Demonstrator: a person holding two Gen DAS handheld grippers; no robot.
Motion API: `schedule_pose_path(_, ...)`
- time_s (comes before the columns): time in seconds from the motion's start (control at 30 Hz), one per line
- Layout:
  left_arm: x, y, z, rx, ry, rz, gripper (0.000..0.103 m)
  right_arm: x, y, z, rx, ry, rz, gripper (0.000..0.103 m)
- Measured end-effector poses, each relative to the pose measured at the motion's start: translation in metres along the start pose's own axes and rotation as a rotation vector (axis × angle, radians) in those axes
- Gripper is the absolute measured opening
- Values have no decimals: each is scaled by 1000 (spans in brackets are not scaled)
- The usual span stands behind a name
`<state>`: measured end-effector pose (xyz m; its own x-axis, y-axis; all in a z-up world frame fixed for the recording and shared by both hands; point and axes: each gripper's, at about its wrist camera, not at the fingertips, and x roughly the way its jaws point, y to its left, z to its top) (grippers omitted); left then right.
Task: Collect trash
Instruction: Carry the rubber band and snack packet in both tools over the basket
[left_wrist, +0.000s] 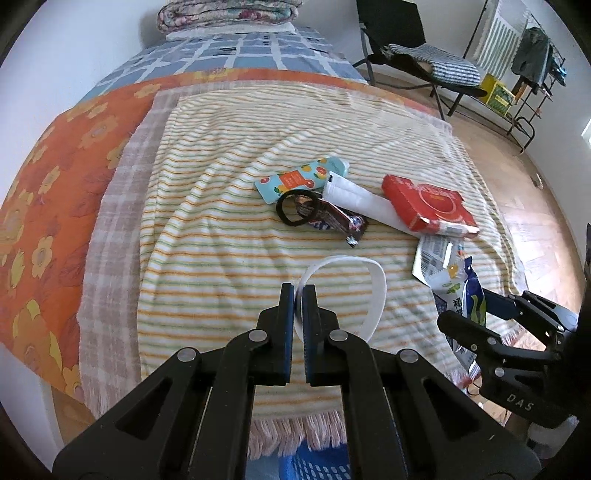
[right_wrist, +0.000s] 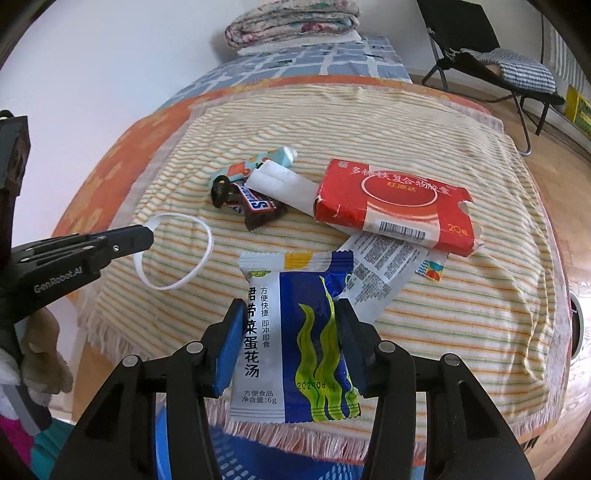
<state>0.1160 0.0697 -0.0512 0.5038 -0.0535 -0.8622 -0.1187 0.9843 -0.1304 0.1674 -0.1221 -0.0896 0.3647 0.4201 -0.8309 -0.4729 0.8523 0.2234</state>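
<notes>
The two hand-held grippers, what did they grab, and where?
The left hand-held gripper pinches the white loop strap at one spot on its band. The right hand-held gripper squeezes the blue soup packet by its side edges.

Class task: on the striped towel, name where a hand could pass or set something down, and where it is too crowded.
Free: the striped towel between the clutter and the orange floral cover, and the far stretch toward the blue checked sheet. Crowded: middle to right, around the chocolate bar wrapper and the red box.

Both my wrist cameras looked steeply down, close over the bed's near end, sharing the striped towel.
</notes>
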Motion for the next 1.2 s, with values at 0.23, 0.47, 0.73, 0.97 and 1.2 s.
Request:
schedule_pose_path(0.23,-18,-14,-27,49,-5,-14,2,-19,6,-15,-37,-26,-10,47)
schedule_pose_path(0.47,-33,-25,-55,95,-20,-8,2,-35,9,-36,-72,-36,-26,47)
schedule_pose_path(0.73,-44,-35,-89,119,-14,-20,2,-49,11,-65,-79,-40,-16,48)
schedule_pose_path(0.97,-47,-42,-114,133,-2,-33,2,-58,18,-95,-86,-32,4,48)
schedule_pose_path(1.2,-40,-44,-141,142,37,-34,2,-58,21,-121,-97,-8,19,48)
